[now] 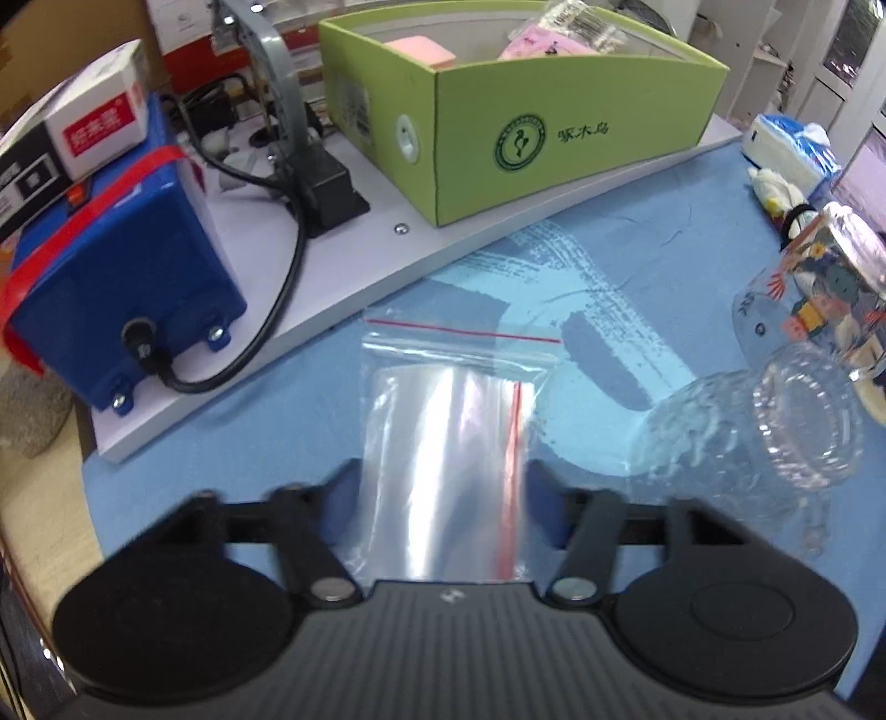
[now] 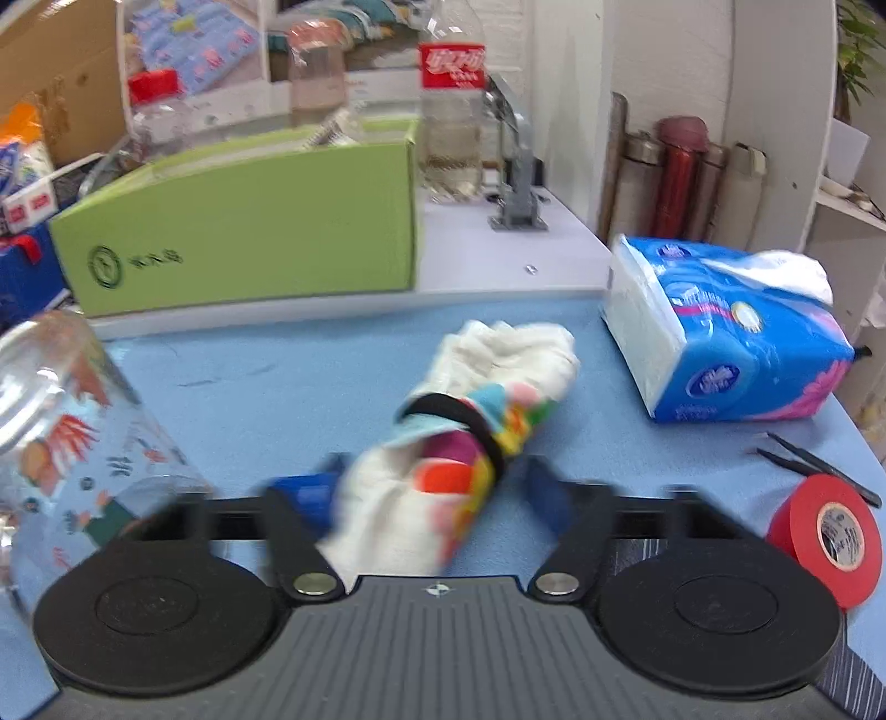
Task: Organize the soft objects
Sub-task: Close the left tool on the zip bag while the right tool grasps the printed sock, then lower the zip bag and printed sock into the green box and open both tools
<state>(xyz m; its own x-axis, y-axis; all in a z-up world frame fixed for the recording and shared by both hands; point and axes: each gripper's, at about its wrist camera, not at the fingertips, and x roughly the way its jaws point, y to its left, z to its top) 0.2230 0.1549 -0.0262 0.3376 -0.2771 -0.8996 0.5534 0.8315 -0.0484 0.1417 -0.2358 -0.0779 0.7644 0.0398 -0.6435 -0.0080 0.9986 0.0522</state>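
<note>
A clear zip bag [image 1: 443, 421] with a red seal line lies on the blue mat [image 1: 637, 260]. It bows up between the fingers of my left gripper [image 1: 443, 476], which presses on its two side edges. A white cloth bundle [image 2: 498, 360] with a colourful print is bound by a black band. It rests on the mat between the blurred fingers of my right gripper [image 2: 432, 482], which is shut on its near end. The same bundle [image 1: 775, 194] shows at the right in the left wrist view. Behind stands the open green box [image 1: 554, 144] [image 2: 249, 232] holding a pink sponge [image 1: 418, 50].
A clear glass jar [image 1: 747, 437] lies on its side right of the bag, beside a printed glass [image 1: 819, 288] [image 2: 61, 421]. A blue tissue pack [image 2: 720, 332], red tape roll [image 2: 825, 531] and black tweezers [image 2: 814, 465] sit at the right. A blue device [image 1: 122, 277] with cables stands on the left.
</note>
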